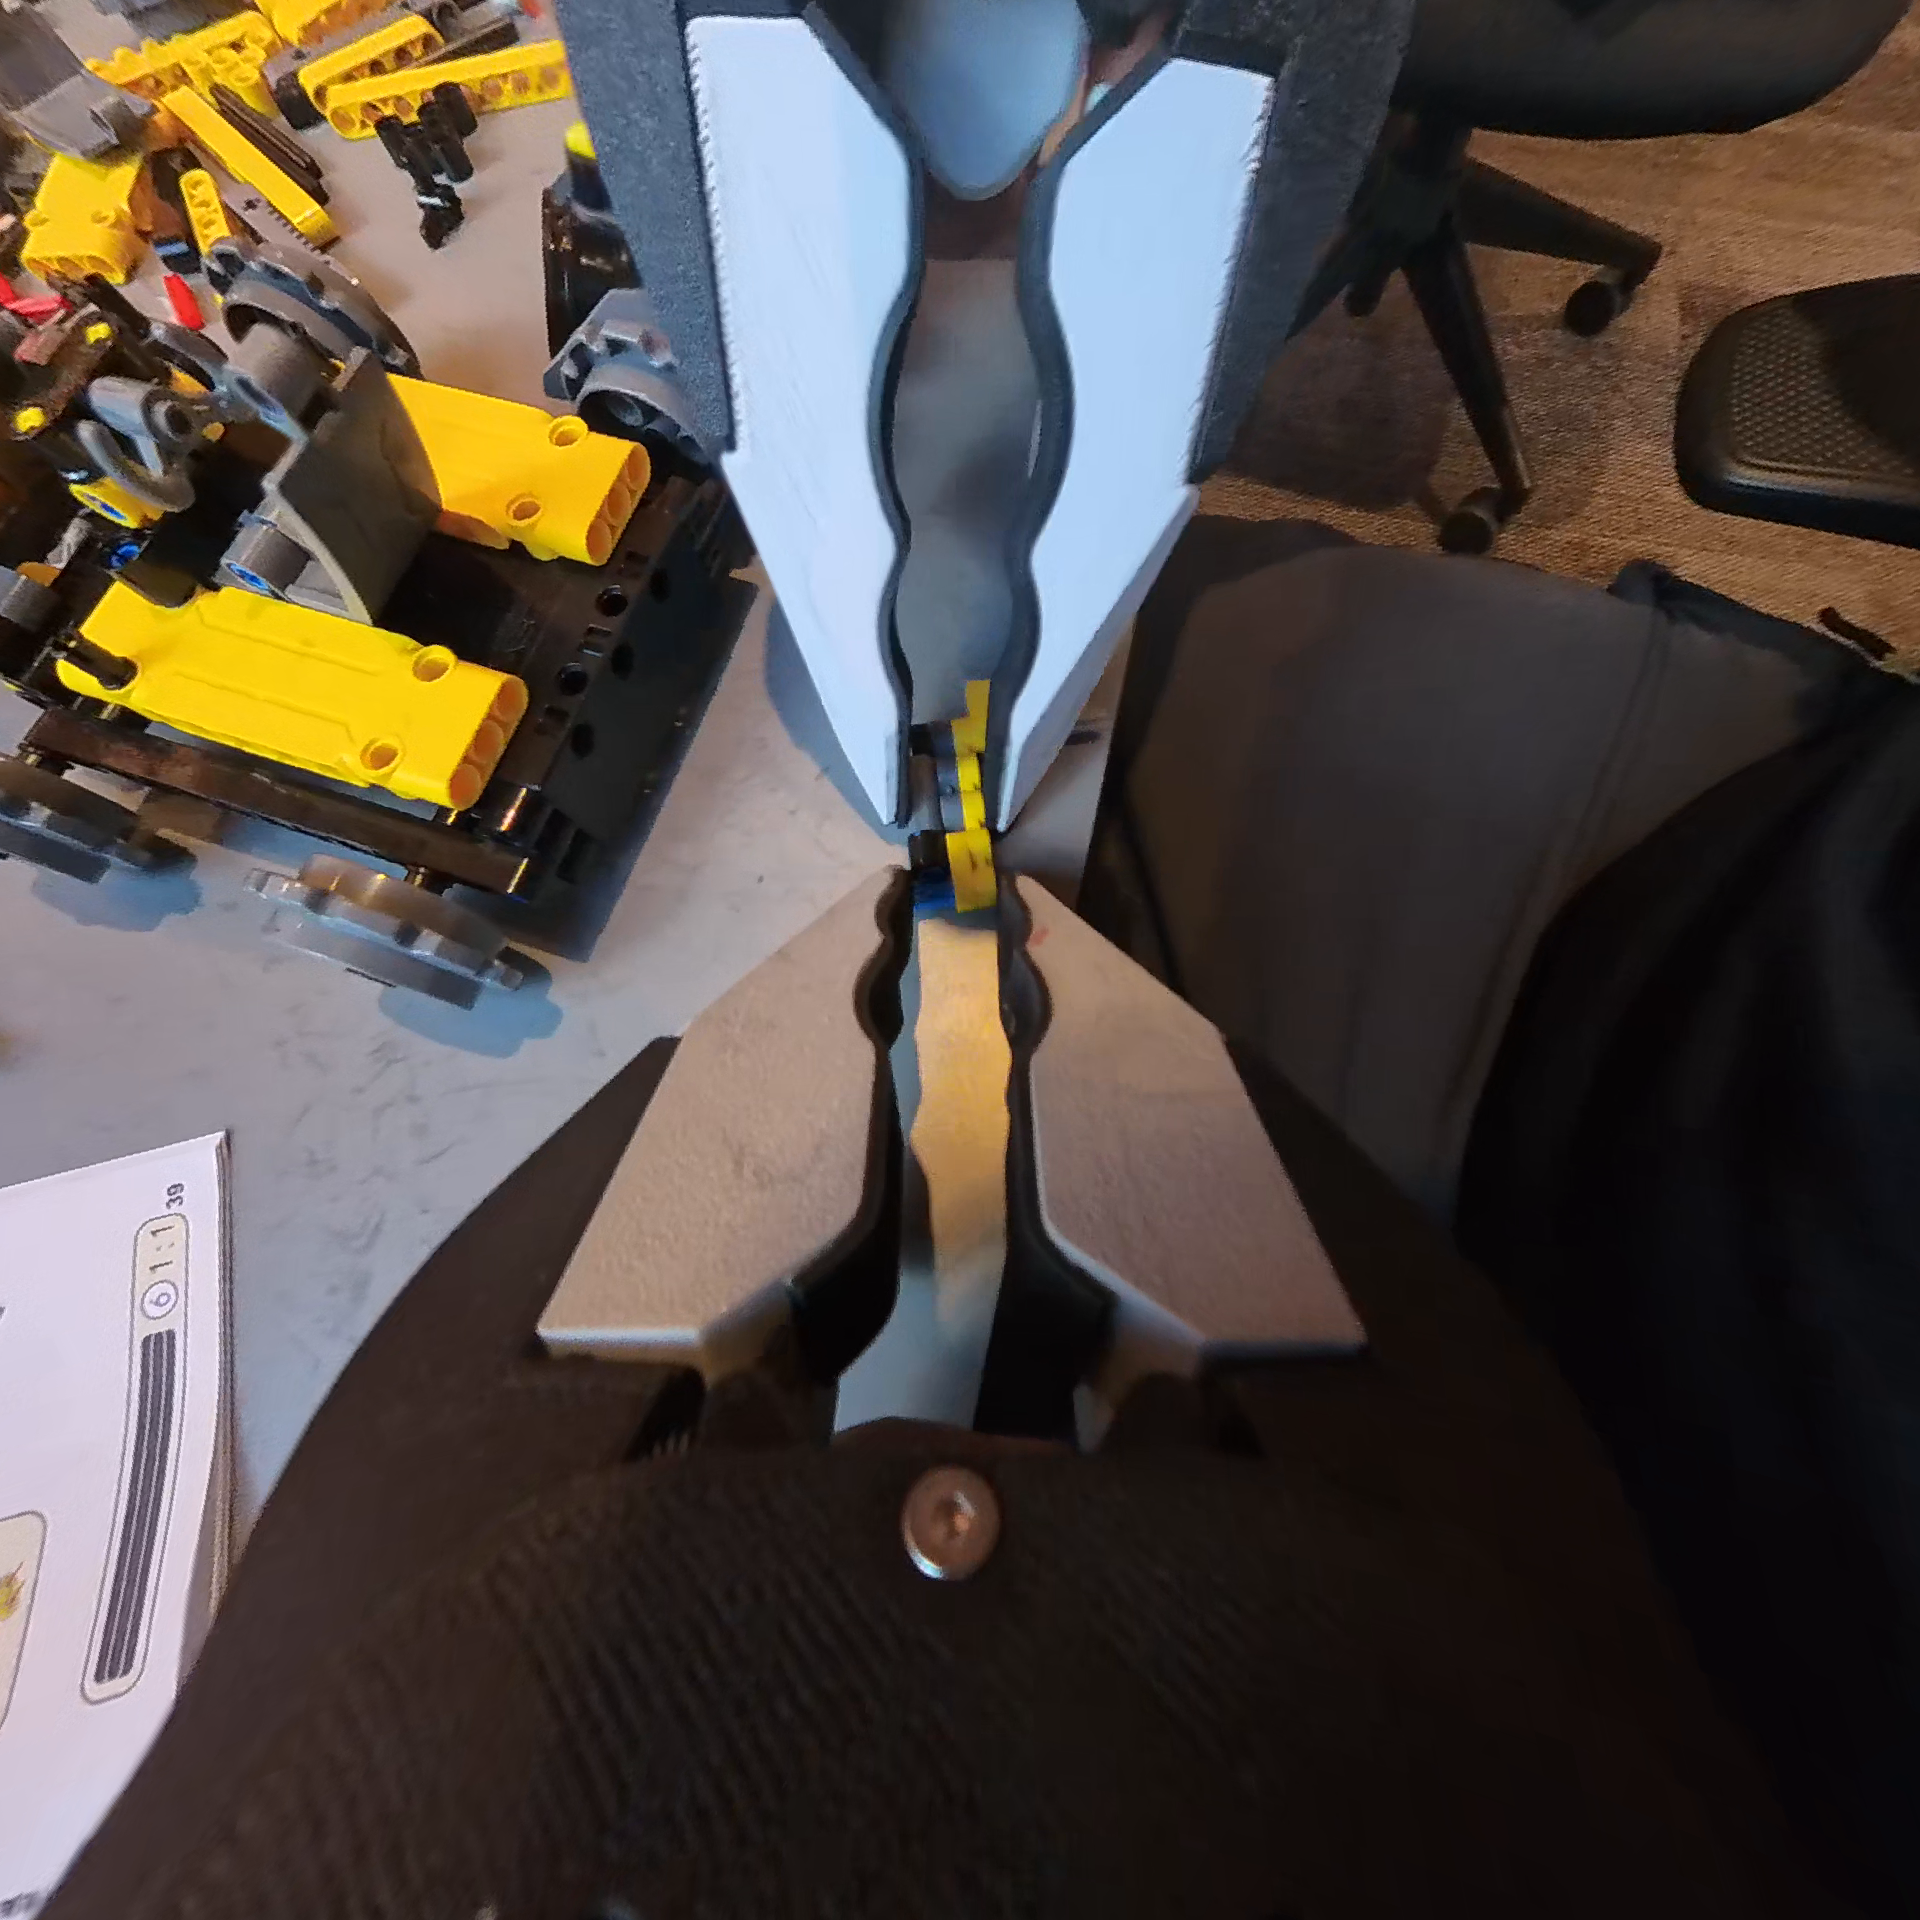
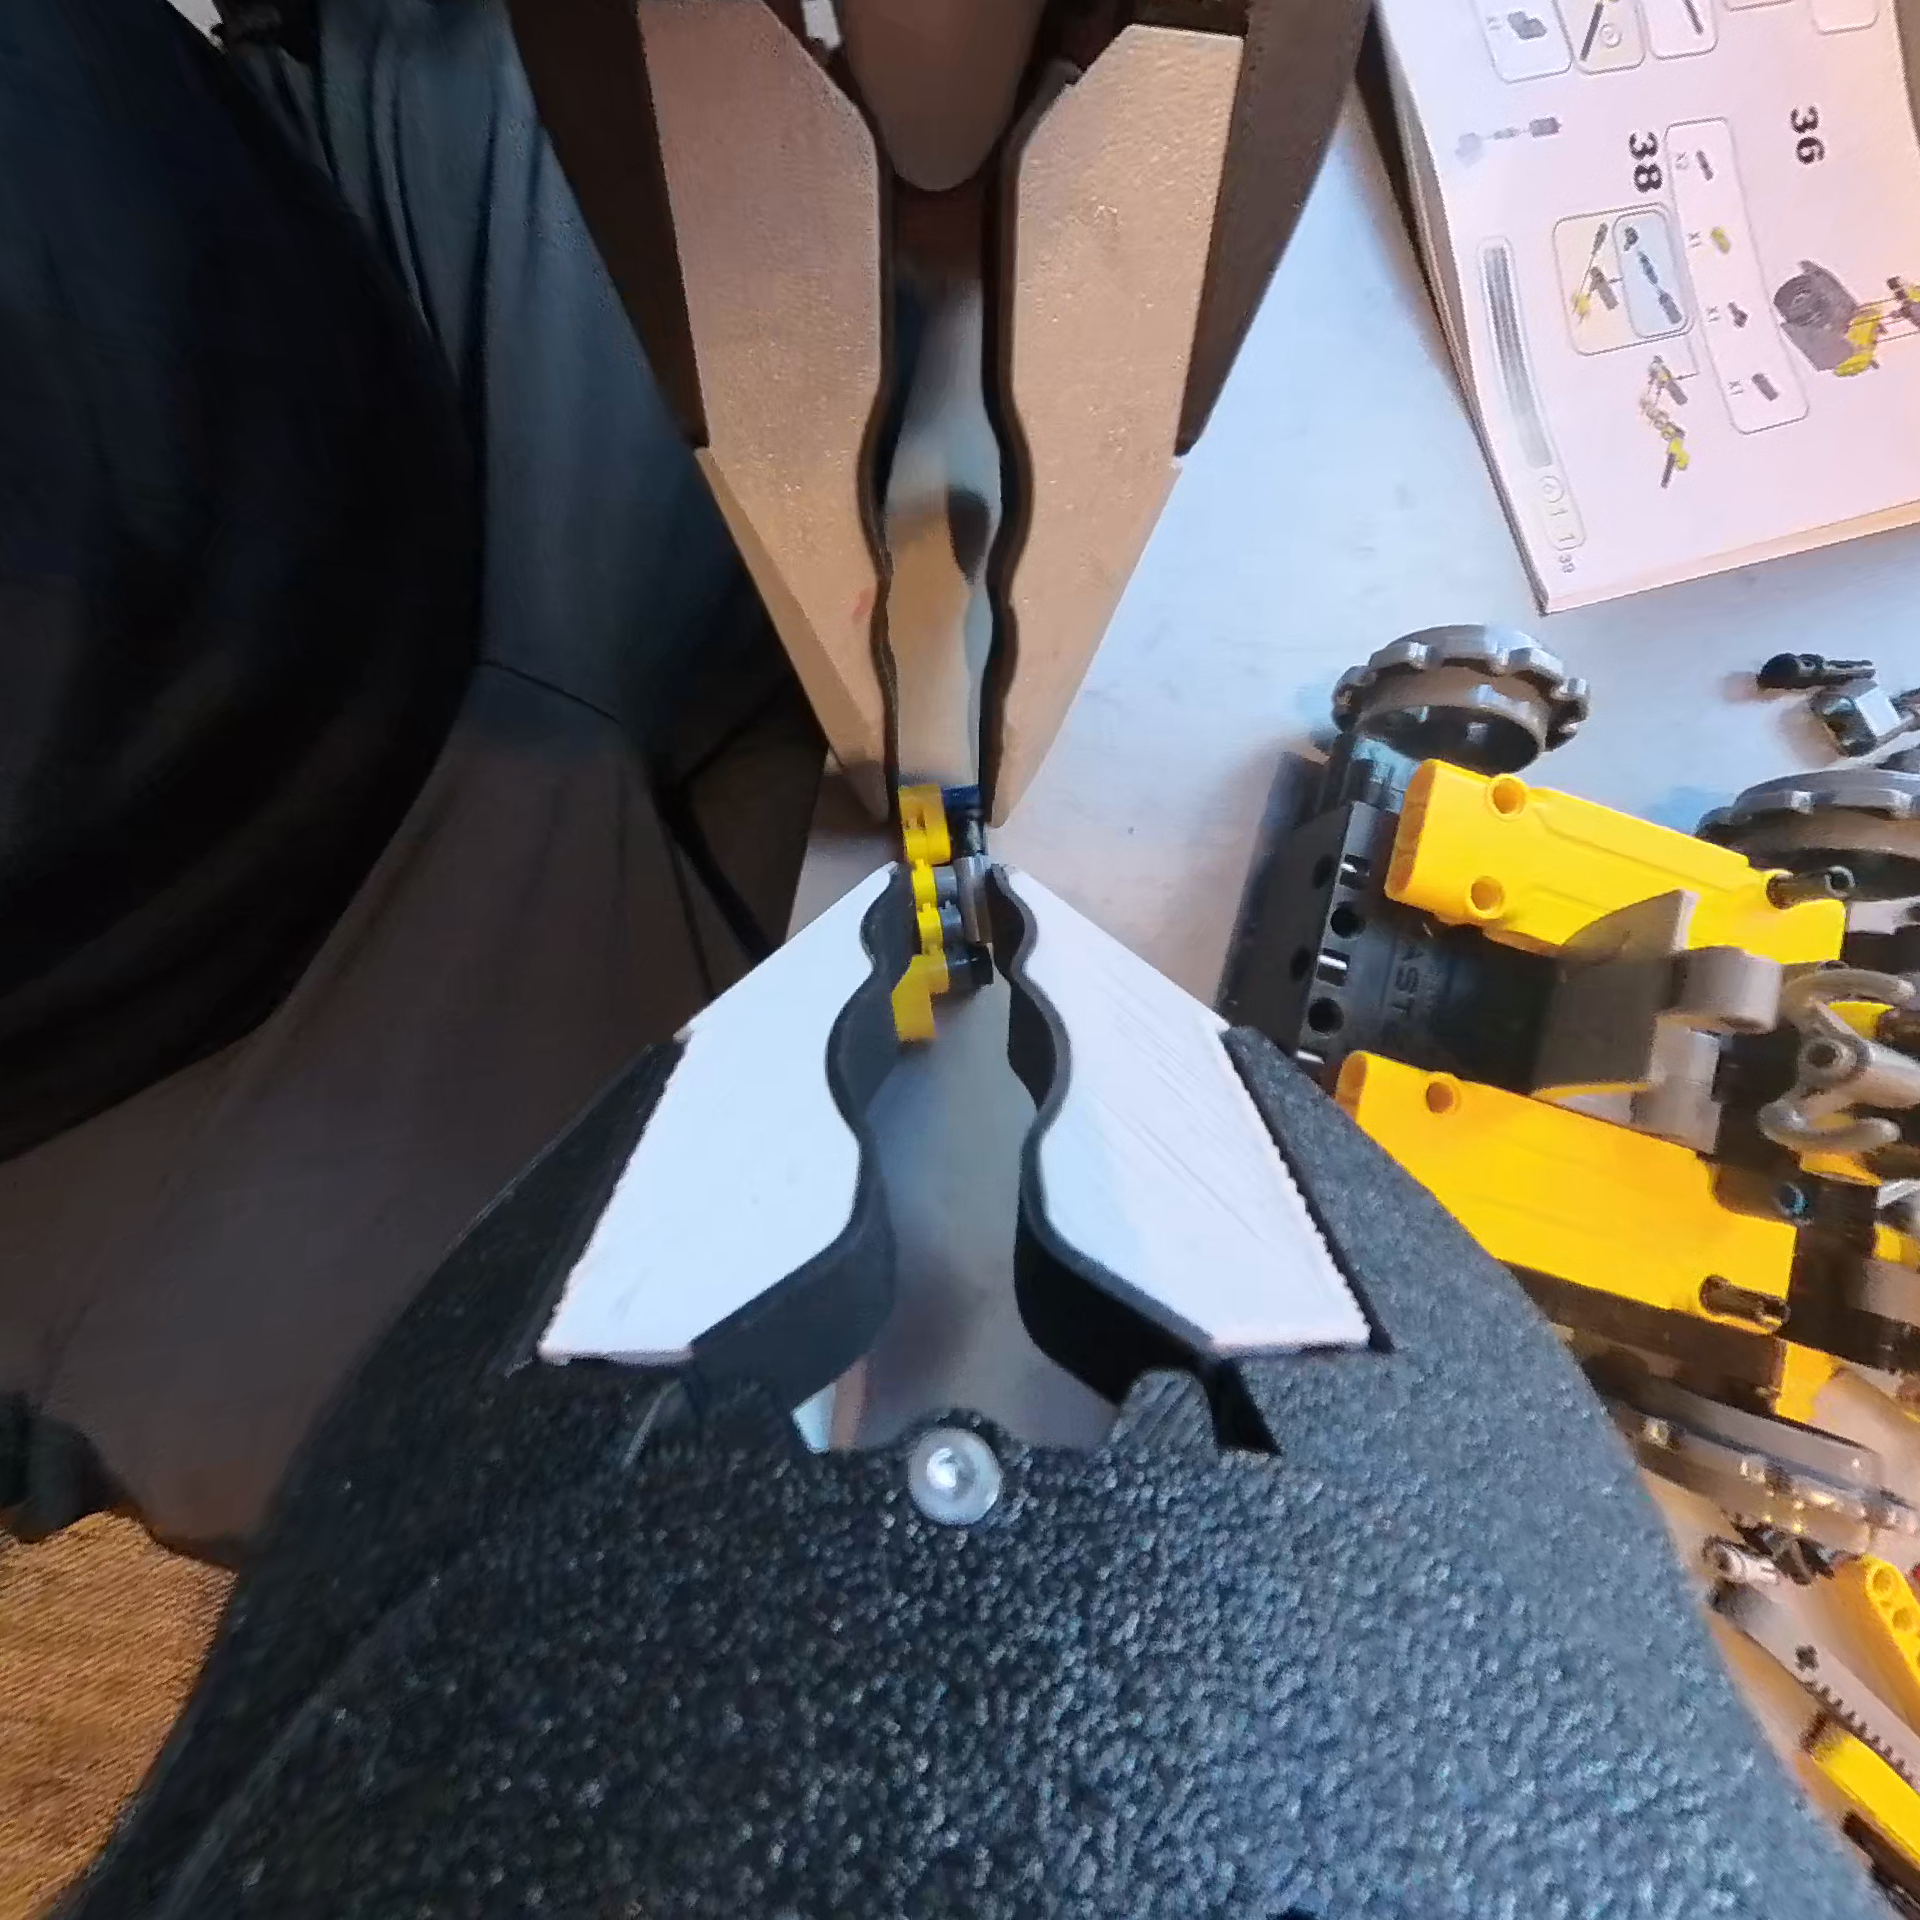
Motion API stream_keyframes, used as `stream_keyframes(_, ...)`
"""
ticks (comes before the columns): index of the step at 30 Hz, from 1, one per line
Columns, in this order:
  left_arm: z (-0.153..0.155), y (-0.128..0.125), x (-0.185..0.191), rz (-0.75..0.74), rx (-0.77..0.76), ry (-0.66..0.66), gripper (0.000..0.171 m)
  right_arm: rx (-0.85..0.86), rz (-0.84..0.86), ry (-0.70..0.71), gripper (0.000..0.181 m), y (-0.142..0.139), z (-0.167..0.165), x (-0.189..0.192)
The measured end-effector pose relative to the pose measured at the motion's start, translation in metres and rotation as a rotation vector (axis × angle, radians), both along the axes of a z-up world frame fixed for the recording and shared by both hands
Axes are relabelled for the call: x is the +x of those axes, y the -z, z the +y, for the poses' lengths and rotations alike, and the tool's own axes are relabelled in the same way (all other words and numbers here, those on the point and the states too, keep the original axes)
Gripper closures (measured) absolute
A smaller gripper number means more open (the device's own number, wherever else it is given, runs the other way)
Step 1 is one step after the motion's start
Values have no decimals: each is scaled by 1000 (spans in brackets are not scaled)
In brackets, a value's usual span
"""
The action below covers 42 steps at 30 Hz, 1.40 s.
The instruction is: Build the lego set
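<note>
Yellow plastic, a short holed building-toy beam with grey and black pins [image 1: 966,800], hangs above the pale desk [image 1: 343,1060] edge, clamped at opposite ends by the left tongs [image 1: 956,883] and right tongs [image 2: 951,914] (tip to tip). Its long axis runs from one to the other, probably for steadiness.

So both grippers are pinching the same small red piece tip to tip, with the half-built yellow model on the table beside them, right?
Not red: the small piece is yellow with grey and black bits, as both wrist views show. The left gripper and right gripper do pinch it tip to tip, beside the yellow model.
</note>
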<state>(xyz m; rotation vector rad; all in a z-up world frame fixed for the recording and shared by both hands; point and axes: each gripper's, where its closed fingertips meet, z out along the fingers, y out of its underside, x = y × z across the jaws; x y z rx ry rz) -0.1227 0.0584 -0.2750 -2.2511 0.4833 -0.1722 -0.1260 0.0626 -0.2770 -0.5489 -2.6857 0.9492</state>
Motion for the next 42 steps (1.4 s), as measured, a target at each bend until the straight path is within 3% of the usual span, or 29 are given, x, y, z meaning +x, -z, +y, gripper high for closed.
stream_keyframes(8,1,0,0,-20,-4,-12,157,45,44,11,167,0,1,0)
stream_keyframes(15,9,0,1,-29,17,-104,156,138,139,181,143,-11,18,-3)
stream_keyframes(18,8,-1,-1,-20,17,-139,126,103,166,317,142,-19,28,6)
stream_keyframes(22,-8,-12,-6,-50,37,-166,120,29,212,494,146,-29,48,24)
stream_keyframes(27,-50,-39,-61,-15,76,-363,115,-61,261,667,147,-42,68,40)
stream_keyframes(30,-85,-54,-110,-35,95,-539,98,-133,278,720,142,-56,71,45)
stream_keyframes(33,-115,-59,-154,-9,100,-707,91,-221,277,718,137,-74,64,40)
stream_keyframes(38,-111,-55,-179,27,76,-664,92,-241,219,548,131,-100,21,4)
stream_keyframes(42,-103,-43,-200,63,-4,-694,94,-191,107,455,126,-113,-22,-65)
